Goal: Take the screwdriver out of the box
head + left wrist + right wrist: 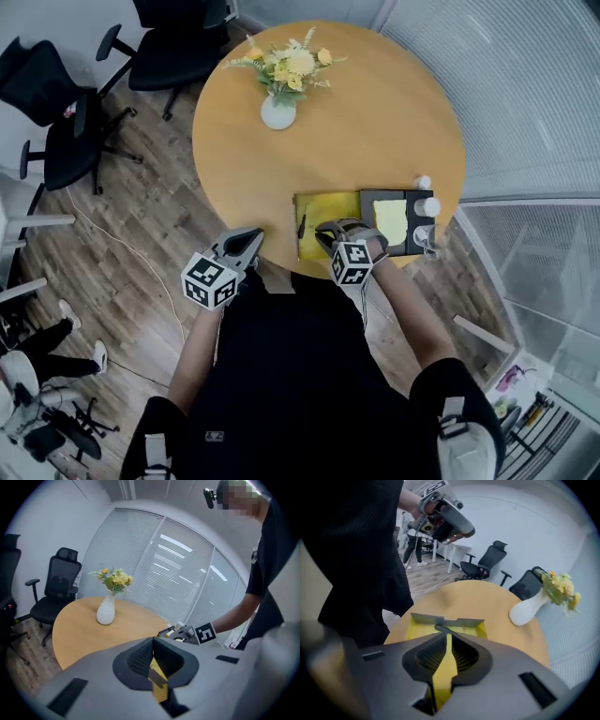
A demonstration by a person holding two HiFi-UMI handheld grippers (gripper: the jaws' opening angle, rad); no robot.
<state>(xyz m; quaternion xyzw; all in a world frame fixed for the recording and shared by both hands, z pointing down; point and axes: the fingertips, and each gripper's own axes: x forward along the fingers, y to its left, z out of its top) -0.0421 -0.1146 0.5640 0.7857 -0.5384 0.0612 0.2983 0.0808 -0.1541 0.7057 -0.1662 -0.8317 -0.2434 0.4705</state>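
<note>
An open box [328,208] with a yellow lining lies at the near edge of the round wooden table [375,112]. A slim dark screwdriver [302,225] lies along the box's left side. My right gripper [328,230] hangs over the box, tilted steeply down, with its jaws shut. In the right gripper view the shut tips [446,633] sit just before a dark rod-like piece [437,628] at the grey wall of the box [417,619]; I cannot tell if they touch it. My left gripper [253,234] is shut and empty, off the table's near-left edge.
A white vase [278,112] of yellow flowers stands at the table's far side. Small white containers [429,206] stand right of the box's dark half [412,199]. Black office chairs [56,103] stand on the wood floor at the left. Blinds cover the glass wall at the right.
</note>
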